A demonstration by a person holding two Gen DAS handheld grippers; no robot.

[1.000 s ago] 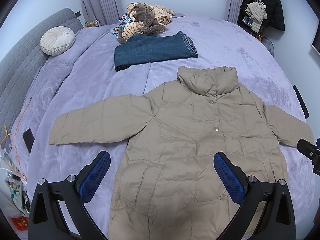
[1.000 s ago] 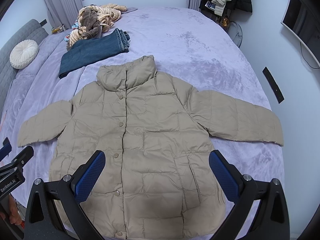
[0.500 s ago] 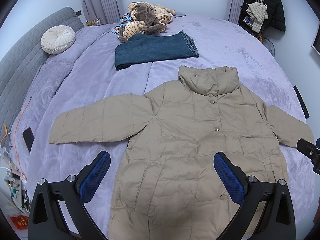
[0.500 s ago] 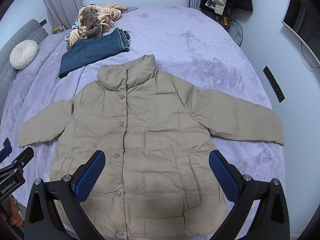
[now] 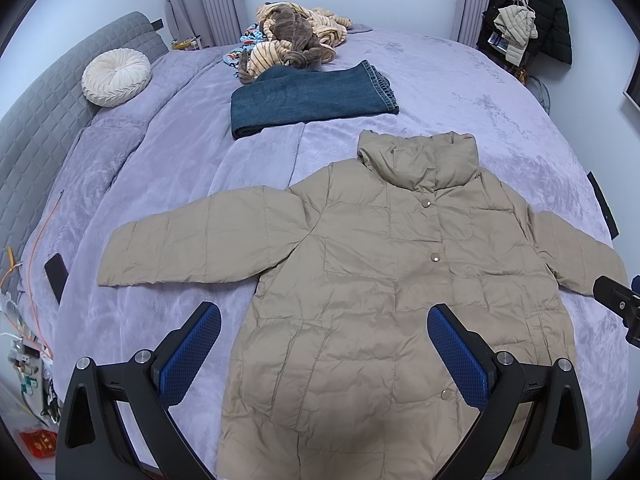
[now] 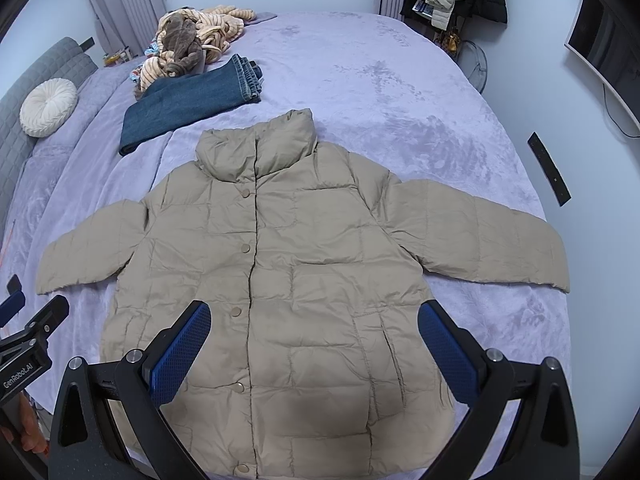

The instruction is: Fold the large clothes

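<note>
A beige puffer jacket [image 5: 372, 280] lies flat and face up on the purple bed, buttoned, with both sleeves spread out; it also shows in the right wrist view [image 6: 280, 272]. My left gripper [image 5: 324, 344] is open and empty, held above the jacket's lower left part. My right gripper [image 6: 314, 344] is open and empty, held above the jacket's lower front. The right gripper's tip shows at the right edge of the left wrist view [image 5: 618, 304]. The left gripper shows at the left edge of the right wrist view [image 6: 28, 336].
Folded blue jeans [image 5: 312, 98] and a heap of striped and brown clothes [image 5: 296, 42] lie further up the bed [image 5: 460, 92]. A round white cushion [image 5: 116, 76] leans on the grey headboard. A black phone [image 5: 56, 276] lies near the left bed edge. Coats hang at the back right [image 5: 528, 20].
Both views have drifted very slightly; the jacket and both open grippers stand as before.
</note>
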